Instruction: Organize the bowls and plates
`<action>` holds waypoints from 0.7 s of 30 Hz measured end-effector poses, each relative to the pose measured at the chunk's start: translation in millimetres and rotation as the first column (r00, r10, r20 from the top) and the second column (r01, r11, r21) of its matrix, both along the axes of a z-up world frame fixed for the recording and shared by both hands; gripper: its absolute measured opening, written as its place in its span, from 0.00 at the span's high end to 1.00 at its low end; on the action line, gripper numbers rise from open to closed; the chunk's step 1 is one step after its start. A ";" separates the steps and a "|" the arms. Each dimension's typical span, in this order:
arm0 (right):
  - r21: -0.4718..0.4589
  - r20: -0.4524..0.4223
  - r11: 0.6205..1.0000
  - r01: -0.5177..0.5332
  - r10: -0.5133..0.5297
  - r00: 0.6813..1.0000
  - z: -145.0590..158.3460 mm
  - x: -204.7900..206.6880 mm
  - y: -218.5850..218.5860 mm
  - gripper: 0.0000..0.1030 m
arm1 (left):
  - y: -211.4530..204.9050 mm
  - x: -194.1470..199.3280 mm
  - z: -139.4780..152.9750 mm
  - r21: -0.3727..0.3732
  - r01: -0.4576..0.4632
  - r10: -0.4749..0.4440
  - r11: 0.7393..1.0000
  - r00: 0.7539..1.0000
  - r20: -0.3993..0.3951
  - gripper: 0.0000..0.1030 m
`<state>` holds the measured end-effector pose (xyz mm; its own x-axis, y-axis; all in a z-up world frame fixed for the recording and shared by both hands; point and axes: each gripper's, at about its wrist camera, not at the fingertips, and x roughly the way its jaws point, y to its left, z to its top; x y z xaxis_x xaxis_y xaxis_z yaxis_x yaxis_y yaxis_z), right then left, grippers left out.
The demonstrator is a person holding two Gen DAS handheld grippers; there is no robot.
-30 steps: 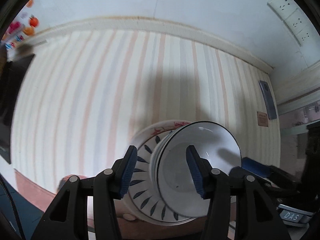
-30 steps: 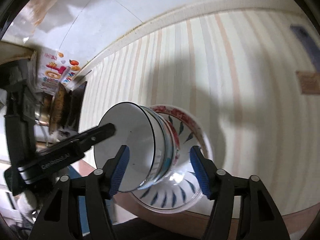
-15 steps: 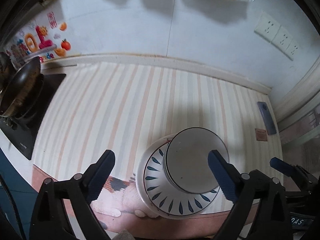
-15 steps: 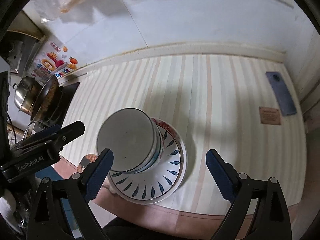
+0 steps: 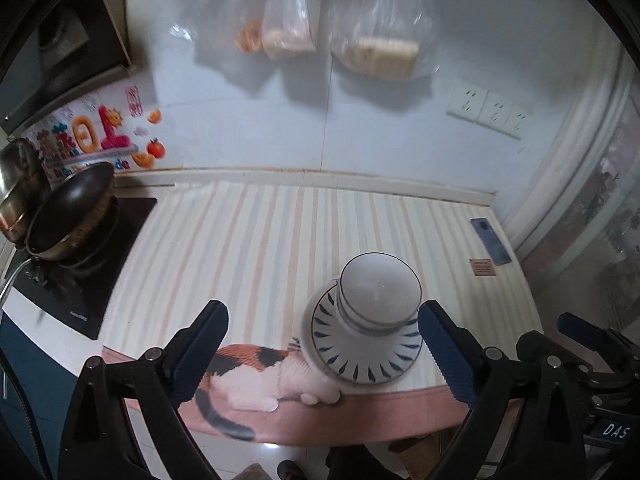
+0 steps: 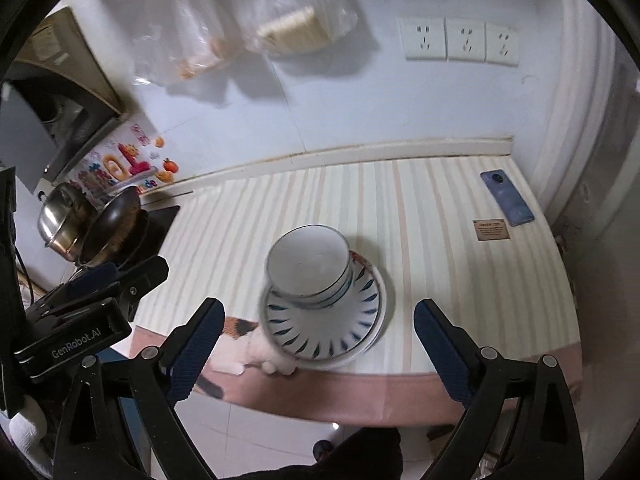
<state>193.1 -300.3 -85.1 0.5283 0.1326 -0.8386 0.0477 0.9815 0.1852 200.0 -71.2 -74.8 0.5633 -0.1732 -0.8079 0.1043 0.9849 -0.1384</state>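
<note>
1. Left gripper (image 5: 322, 350) and right gripper (image 6: 316, 344) had both let go and pulled back, jaws spread wide, holding nothing.
2. Stacked bowls (image 6: 308, 266) sat nested on the plates (image 6: 324, 328) near the desk (image 6: 440, 216) front edge.
3. Judgement: stacking appeared complete.

We are looking at a white bowl (image 6: 307, 258) with a thin blue line around its rim. It is sitting on a white plate (image 6: 362, 314) with dark blue leaf marks all around. We are seeing a mat (image 5: 256, 248) with cream, orange and grey stripes, a pink edge, and a cat picture (image 5: 256, 376) in orange, black and white. Our gripper pads (image 5: 202, 350) are showing blue on black arms. A blue phone (image 6: 507, 197) is lying on the mat.
</note>
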 end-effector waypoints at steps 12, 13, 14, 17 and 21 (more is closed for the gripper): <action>-0.034 0.099 0.998 0.049 -0.045 0.994 61.3 -118.5 69.3 0.04 | 52.2 -105.2 52.5 0.042 -0.013 0.009 0.999 0.995 0.100 0.00; -0.031 0.100 0.998 0.047 -0.043 0.994 63.6 -123.7 72.8 0.04 | 54.8 -113.1 55.1 0.049 -0.019 0.014 0.999 0.994 0.105 0.00; -0.029 0.103 0.999 0.046 -0.043 0.994 65.4 -129.0 75.5 0.04 | 57.3 -119.6 56.9 0.052 -0.026 0.020 0.998 0.994 0.109 0.00; -0.040 0.117 0.998 0.044 -0.039 0.992 71.1 -144.2 80.8 0.04 | 61.7 -133.8 60.6 0.066 -0.038 0.030 0.997 0.992 0.120 0.00; -0.048 0.122 0.998 0.042 -0.036 0.992 77.2 -155.1 78.9 0.03 | 62.8 -144.6 62.0 0.054 -0.056 0.049 0.997 0.992 0.116 0.00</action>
